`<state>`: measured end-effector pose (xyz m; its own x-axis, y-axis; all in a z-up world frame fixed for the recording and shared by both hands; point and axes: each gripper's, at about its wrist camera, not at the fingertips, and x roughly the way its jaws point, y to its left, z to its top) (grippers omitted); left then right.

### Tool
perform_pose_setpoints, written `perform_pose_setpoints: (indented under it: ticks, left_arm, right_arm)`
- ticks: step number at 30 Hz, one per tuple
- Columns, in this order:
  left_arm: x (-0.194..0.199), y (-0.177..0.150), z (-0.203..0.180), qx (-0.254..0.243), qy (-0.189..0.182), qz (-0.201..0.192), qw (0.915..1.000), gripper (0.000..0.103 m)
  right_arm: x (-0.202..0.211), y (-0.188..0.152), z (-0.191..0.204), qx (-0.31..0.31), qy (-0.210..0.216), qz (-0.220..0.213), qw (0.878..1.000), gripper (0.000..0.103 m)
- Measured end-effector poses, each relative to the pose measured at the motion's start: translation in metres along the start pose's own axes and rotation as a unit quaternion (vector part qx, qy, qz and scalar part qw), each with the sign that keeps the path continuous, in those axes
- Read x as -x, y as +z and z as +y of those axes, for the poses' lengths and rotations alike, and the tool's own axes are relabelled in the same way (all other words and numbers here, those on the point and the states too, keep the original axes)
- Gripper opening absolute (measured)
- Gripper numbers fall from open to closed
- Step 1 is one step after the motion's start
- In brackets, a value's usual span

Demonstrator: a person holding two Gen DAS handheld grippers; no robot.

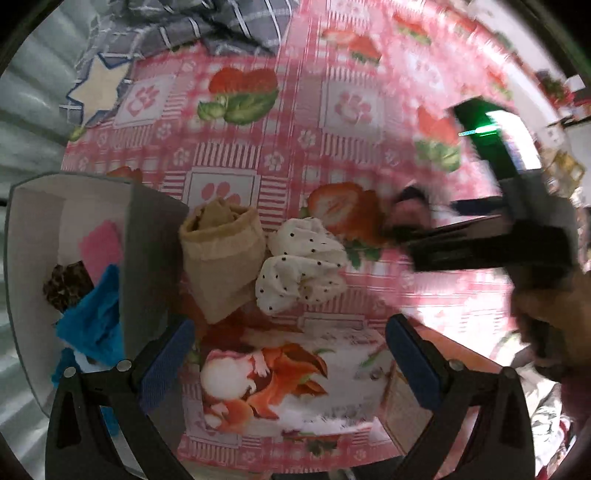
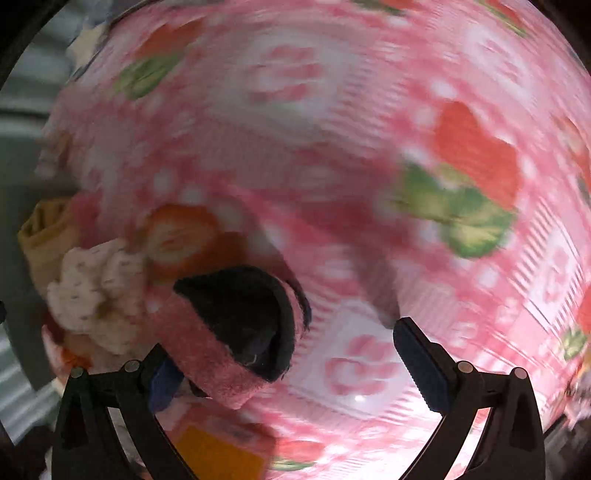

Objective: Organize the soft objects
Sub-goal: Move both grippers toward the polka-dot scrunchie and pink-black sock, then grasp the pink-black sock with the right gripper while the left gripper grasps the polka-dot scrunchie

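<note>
My left gripper (image 1: 291, 350) hangs open over the pink strawberry bedspread (image 1: 288, 122), nothing between its blue pads. Just ahead lie a rolled beige cloth (image 1: 221, 258) and a crumpled white polka-dot cloth (image 1: 303, 269), side by side. Left of them, an open white box (image 1: 33, 229) holds pink, blue and leopard-print pieces. My right gripper (image 2: 291, 369) is open wide. A black sock with a pink cuff (image 2: 240, 325) rests against its left finger; the view is blurred by motion. The same beige cloth (image 2: 48, 236) and dotted cloth (image 2: 99, 291) appear at the left.
A grey checked quilt with a cream star (image 1: 166, 29) is bunched at the far left corner. The right gripper's black body (image 1: 491, 247) and a hand (image 1: 554, 306) show blurred on the right. An orange box (image 2: 221, 454) lies under the right gripper.
</note>
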<state>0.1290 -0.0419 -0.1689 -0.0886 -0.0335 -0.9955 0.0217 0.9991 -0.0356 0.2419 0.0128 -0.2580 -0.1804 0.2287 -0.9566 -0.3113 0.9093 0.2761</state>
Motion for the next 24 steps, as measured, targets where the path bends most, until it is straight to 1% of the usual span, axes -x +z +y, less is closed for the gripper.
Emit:
perform_pose_setpoints:
  ticks: [2, 4, 7, 8, 10, 11, 12, 14, 15, 16, 17, 18, 20, 22, 24]
  left_arm:
    - [-0.013, 0.009, -0.004, -0.004, 0.018, 0.019, 0.9996, 0.103]
    - [-0.027, 0.016, -0.006, -0.004, 0.036, 0.039, 0.9986, 0.103]
    - [-0.045, 0.024, -0.007, 0.0, 0.036, 0.069, 0.997, 0.103]
    - [-0.051, 0.028, -0.007, 0.002, 0.033, 0.077, 0.9965, 0.103]
    - [-0.062, 0.035, -0.01, 0.003, 0.015, 0.093, 0.9955, 0.103]
    - [-0.064, 0.04, -0.014, 0.003, -0.002, 0.095, 0.9954, 0.103]
    - [-0.065, 0.046, -0.019, 0.002, -0.028, 0.094, 0.9952, 0.103]
    - [-0.057, 0.06, -0.037, -0.015, -0.095, 0.076, 0.9924, 0.103]
    - [-0.05, 0.066, -0.048, -0.027, -0.122, 0.063, 0.9902, 0.103]
    - [-0.041, 0.071, -0.059, -0.041, -0.139, 0.046, 0.9883, 0.103]
    - [-0.031, 0.074, -0.069, -0.054, -0.144, 0.028, 0.9878, 0.103]
    - [-0.021, 0.075, -0.076, -0.066, -0.14, 0.009, 0.9879, 0.103]
    - [-0.004, 0.074, -0.079, -0.079, -0.121, -0.018, 0.9894, 0.103]
    - [0.009, 0.071, -0.066, -0.074, -0.102, -0.036, 0.9914, 0.103]
    - [0.015, 0.071, -0.044, -0.061, -0.088, -0.038, 0.9936, 0.103]
  right_arm:
    - [0.0, -0.006, -0.024, -0.024, 0.006, 0.003, 1.0, 0.103]
    - [-0.001, -0.012, -0.037, -0.033, 0.006, 0.006, 0.999, 0.103]
    - [-0.002, -0.022, -0.048, -0.041, 0.009, 0.006, 0.999, 0.103]
    - [-0.002, -0.026, -0.052, -0.044, 0.01, 0.005, 0.999, 0.103]
    - [-0.001, -0.035, -0.059, -0.052, 0.017, -0.002, 0.998, 0.103]
    - [0.0, -0.04, -0.064, -0.055, 0.021, -0.005, 0.998, 0.103]
    - [-0.001, -0.045, -0.068, -0.057, 0.022, -0.006, 0.998, 0.103]
    - [-0.001, -0.052, -0.078, -0.062, 0.022, -0.009, 0.998, 0.103]
    - [0.0, -0.056, -0.083, -0.067, 0.022, -0.01, 0.997, 0.103]
    - [0.002, -0.06, -0.09, -0.072, 0.022, -0.012, 0.997, 0.103]
    - [0.005, -0.064, -0.099, -0.078, 0.02, -0.016, 0.997, 0.103]
    - [0.009, -0.069, -0.108, -0.081, 0.018, -0.018, 0.996, 0.103]
    - [0.016, -0.076, -0.122, -0.091, 0.013, -0.026, 0.995, 0.103]
    - [0.023, -0.082, -0.135, -0.104, 0.012, -0.034, 0.994, 0.103]
    - [0.031, -0.088, -0.146, -0.117, 0.015, -0.046, 0.992, 0.103]
